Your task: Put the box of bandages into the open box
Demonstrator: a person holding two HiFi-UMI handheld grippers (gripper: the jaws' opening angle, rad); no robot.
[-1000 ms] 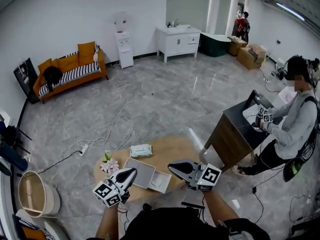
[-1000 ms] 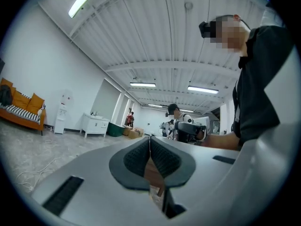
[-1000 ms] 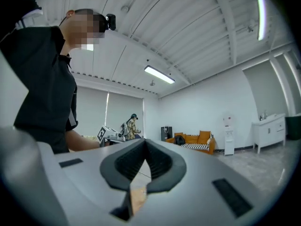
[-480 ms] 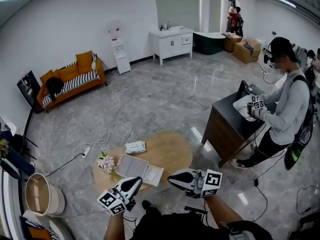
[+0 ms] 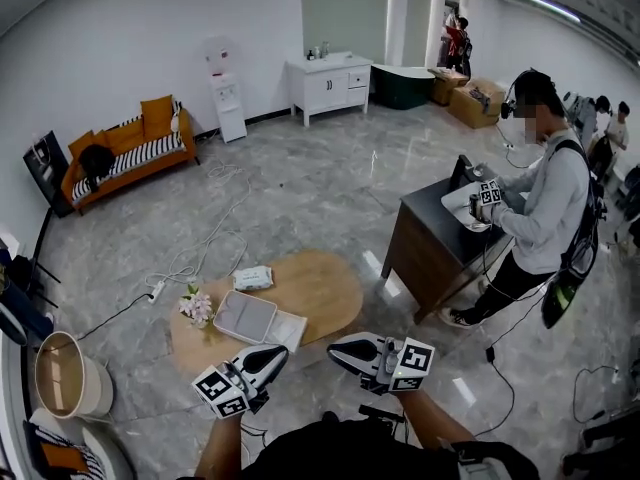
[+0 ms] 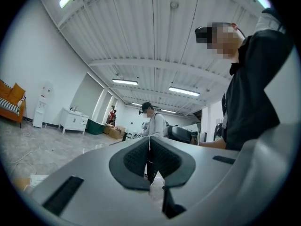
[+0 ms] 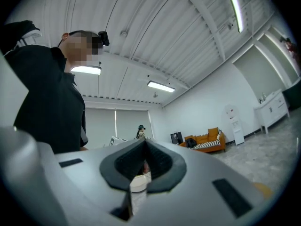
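Your head camera looks steeply down from well above the round worktop [image 5: 330, 280]. The camera on the left tool [image 5: 282, 351] faces level toward the standing person [image 6: 153, 124], the one on the right tool [image 5: 333, 347] toward the orange sofa [image 7: 207, 143]. Your head view shares both.

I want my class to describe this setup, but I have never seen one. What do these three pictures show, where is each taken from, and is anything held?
There is no robot here: a person holds a two-jaw gripper in each hand. The wide picture comes from a camera on that person's head, looking down. The left gripper and right gripper show at the bottom. The other two pictures come from cameras riding on the grippers, looking along their jaws. Both pairs of jaws are closed with nothing between them, so nothing is held. Ahead stands a round wooden table. On it lie an open box, a small pale pack, likely the bandages, and some flowers. The second person at the dark cabinet is someone else.
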